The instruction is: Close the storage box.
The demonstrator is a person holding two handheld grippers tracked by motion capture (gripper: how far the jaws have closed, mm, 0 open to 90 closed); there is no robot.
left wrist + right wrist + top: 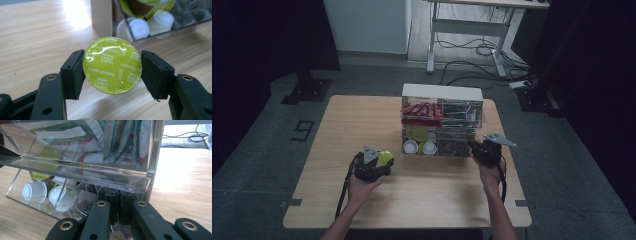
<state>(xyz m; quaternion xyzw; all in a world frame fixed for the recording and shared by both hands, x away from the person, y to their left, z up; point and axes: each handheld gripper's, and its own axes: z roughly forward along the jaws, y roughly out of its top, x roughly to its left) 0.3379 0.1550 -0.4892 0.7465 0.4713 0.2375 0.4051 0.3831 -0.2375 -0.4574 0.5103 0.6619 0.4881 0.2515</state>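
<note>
capsule [112, 65] sits clamped in left gripper [112, 71]; right gripper [117, 205], jaws together, reaches into organizer [442, 92]. next likely stowing capsule there.

1. Capsule [112, 65]: lime-green foil lid, repeated white "CAPPUCCINO" and "Nescafé Dolce Gusto" lettering.
2. Left gripper [112, 72]: black.
3. Organizer [442, 125]: clear acrylic, white top.
4. Pods [35, 191] in the organizer's lower tier: white bodies, lime-green lids.
5. Sachets [120, 140] in its upper tier: white with green and red print.
6. Packets [422, 111] at its upper left: red.
7. Table [362, 125]: light wood grain.
</note>
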